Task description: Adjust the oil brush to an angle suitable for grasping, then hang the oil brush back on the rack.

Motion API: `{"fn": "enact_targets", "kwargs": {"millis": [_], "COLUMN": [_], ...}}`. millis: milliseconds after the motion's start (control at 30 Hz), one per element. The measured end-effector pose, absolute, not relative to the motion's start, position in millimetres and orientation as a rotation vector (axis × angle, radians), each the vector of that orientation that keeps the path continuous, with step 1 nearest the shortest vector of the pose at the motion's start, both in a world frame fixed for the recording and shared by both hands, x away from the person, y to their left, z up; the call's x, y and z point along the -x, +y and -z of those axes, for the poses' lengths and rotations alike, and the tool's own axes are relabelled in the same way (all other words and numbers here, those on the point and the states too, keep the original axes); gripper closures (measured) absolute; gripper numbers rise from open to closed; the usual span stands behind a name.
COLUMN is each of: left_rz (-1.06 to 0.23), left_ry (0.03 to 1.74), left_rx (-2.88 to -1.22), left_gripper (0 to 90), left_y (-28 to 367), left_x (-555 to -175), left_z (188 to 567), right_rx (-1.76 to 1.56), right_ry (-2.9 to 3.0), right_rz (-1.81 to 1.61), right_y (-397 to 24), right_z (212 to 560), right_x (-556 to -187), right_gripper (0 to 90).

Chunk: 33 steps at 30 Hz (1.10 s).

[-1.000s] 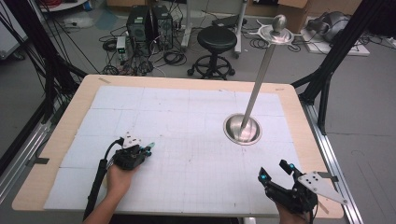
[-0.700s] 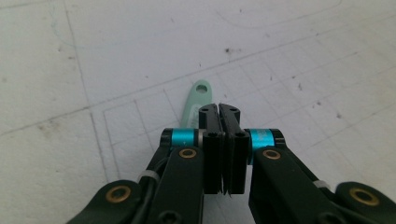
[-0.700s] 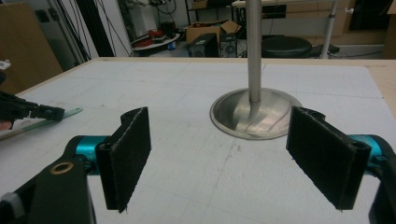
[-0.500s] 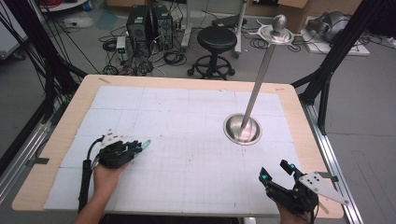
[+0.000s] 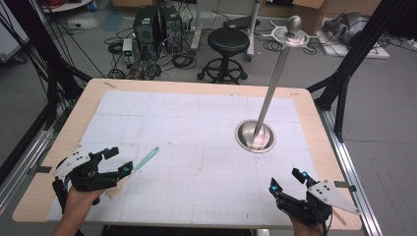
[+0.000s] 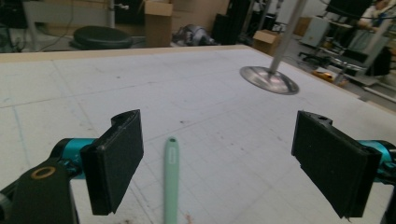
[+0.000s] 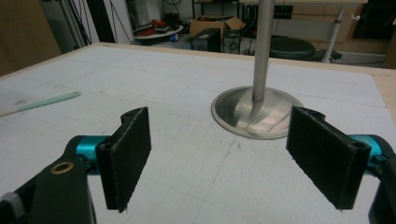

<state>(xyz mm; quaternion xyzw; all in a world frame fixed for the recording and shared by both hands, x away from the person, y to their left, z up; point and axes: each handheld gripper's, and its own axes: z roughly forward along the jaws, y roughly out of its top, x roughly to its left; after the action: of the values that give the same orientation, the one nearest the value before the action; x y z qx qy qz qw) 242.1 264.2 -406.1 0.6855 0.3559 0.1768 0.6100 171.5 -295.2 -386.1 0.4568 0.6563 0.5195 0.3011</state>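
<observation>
The left gripper (image 5: 114, 161) has just been opening; its jaws stand wide around the pale green slender spatula with a wooden end (image 6: 171, 179), which lies flat on the white gridded table mat (image 5: 196, 147) at near left. The release step looks done; the next move is probably withdrawing. The right gripper (image 5: 286, 180) waits open, near right.

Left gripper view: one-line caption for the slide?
Left gripper open above the white mat, a mint-green utensil handle lying between its jaws.

Even, diffuse light from overhead keeps my counter (image 5: 196, 123) bright, with only faint, soft shadows. The steel stand base (image 5: 254, 136) catches a mild glare. From my grippers' own cameras, the near pads look soft and the background blurs; the high view is slightly grainy.
</observation>
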Motion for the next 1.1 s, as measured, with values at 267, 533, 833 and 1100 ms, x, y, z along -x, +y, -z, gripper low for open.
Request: {"fn": "enact_targets", "kwargs": {"millis": [267,533,833,1100], "left_rz": [-0.416,-0.433,-0.462,-0.343], "left_ry": [0.795,0.825,0.857,0.895], "left_rx": [-1.544,-1.541,-1.598,-1.707], "left_gripper": [17.3,17.7,20.3,29.2], "left_y": [276.4,281.5,276.9,272.9], "left_x": [-224.8,-225.1,-227.9,-235.6], "left_z": [409.3,410.2,411.6,421.4], "right_rx": [-1.197,-1.170,-1.165,-1.170], "right_ry": [1.771,1.789,1.811,1.819], "right_rz": [-1.400,-1.377,-1.390,-1.396], "right_y": [-290.2,-286.2,-287.8,-285.7], "right_z": [384.8,383.4,385.1,385.6], "right_x": [-176.0,-175.3,-176.0,-177.1], "right_gripper": [14.6,16.0,16.3,16.3]}}
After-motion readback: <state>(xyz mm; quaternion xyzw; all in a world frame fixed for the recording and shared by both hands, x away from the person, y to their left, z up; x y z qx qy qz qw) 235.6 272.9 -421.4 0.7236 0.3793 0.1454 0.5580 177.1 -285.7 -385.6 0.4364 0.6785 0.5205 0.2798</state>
